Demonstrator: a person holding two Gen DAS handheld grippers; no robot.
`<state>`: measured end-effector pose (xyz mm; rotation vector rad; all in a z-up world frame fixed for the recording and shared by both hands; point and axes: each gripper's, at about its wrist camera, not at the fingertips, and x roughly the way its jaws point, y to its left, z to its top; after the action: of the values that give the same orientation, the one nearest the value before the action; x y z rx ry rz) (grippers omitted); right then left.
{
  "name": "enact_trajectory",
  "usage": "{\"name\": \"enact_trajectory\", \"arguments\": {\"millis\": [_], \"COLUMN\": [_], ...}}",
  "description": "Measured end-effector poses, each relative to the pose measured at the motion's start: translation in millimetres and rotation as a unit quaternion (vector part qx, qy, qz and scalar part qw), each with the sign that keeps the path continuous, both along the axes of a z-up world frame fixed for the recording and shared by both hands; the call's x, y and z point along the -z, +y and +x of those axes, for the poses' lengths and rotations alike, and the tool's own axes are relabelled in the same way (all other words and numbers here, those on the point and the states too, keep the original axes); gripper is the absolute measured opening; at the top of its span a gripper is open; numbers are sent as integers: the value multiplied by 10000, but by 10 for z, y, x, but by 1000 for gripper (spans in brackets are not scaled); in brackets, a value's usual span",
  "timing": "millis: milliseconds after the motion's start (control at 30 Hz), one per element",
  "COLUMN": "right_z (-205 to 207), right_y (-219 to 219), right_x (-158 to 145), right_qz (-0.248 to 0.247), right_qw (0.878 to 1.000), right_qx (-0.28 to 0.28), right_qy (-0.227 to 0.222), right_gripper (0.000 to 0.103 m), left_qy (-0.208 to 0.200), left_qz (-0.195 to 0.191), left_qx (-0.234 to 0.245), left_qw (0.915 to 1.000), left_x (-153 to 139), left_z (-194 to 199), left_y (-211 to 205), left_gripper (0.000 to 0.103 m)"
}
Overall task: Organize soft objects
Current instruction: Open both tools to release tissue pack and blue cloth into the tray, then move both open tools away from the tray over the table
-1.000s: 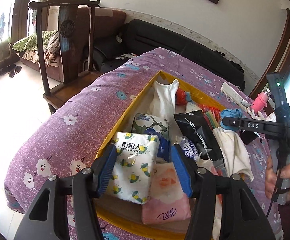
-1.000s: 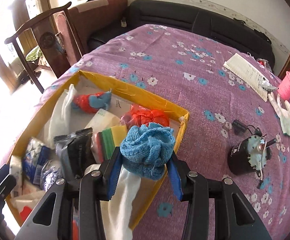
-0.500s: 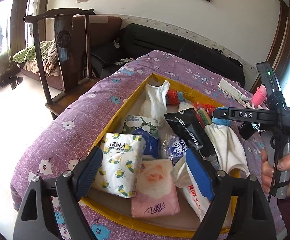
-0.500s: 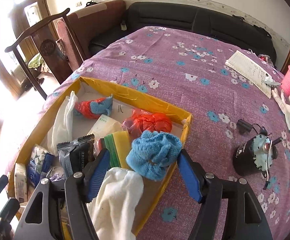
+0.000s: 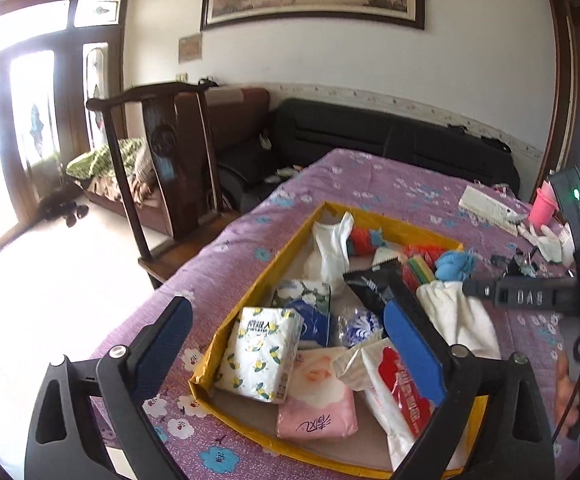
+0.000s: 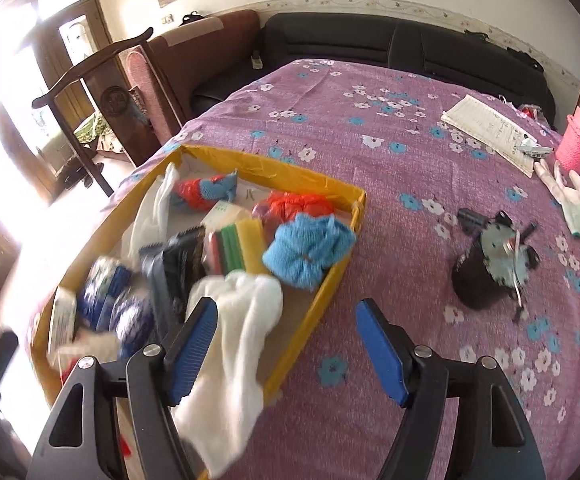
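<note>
- Left gripper (image 5: 286, 344) spreading wider, nothing pinched, hanging over the near end of the yellow box (image 5: 250, 304) on the purple bedspread (image 5: 390, 184).
- Flowery tissue pack (image 5: 260, 354) in the box's near-left corner, pink pack (image 5: 316, 398) right beside it.
- Blue knit cloth (image 6: 308, 250) against the right wall, white cloth (image 6: 238, 344) flopping over that edge.
- Right gripper (image 6: 286, 350) opening too, empty.
- Left end of the box blurry in the right wrist view.
- Black motor thing (image 6: 490, 268) off right on the bedspread.

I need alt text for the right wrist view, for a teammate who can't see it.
The right hand-held gripper, jaws opening and empty, hangs over the near corner of a yellow box on a purple floral cloth. A blue knitted cloth and a white towel lie in the box.
</note>
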<state>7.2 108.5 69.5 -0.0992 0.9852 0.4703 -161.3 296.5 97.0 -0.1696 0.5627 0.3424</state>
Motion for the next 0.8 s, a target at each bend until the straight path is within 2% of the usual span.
{"name": "enact_trajectory", "arguments": {"millis": [133,367,467,633,800], "right_z": [-248,-435,-453,-473,-447], "right_y": [-93,-480,-747,-1113,-1406], "right_x": [8,-3,-5,31,83], "right_qz": [-64,-209,-163,-18,89], "right_qw": [9998,9990,9987,9978,9950], "right_qx": [-108,71,300,587,903], "right_qy": [-166,-386,-384,-295,-409], "right_gripper": [80,80,80,81,83], "left_qy": [-102,140,487,1021,919], "left_qz": [89,-59,377,969,982], "left_qx": [-35,416,593,931,1025], "left_qw": [9999,9990,9963,9857,9856], "left_x": [-82,-70,31,241,34], "left_z": [-35,82,297,650,830], "left_y": [-89,-308,-515,-887,-1038], "left_gripper": [100,100,100,100,100]}}
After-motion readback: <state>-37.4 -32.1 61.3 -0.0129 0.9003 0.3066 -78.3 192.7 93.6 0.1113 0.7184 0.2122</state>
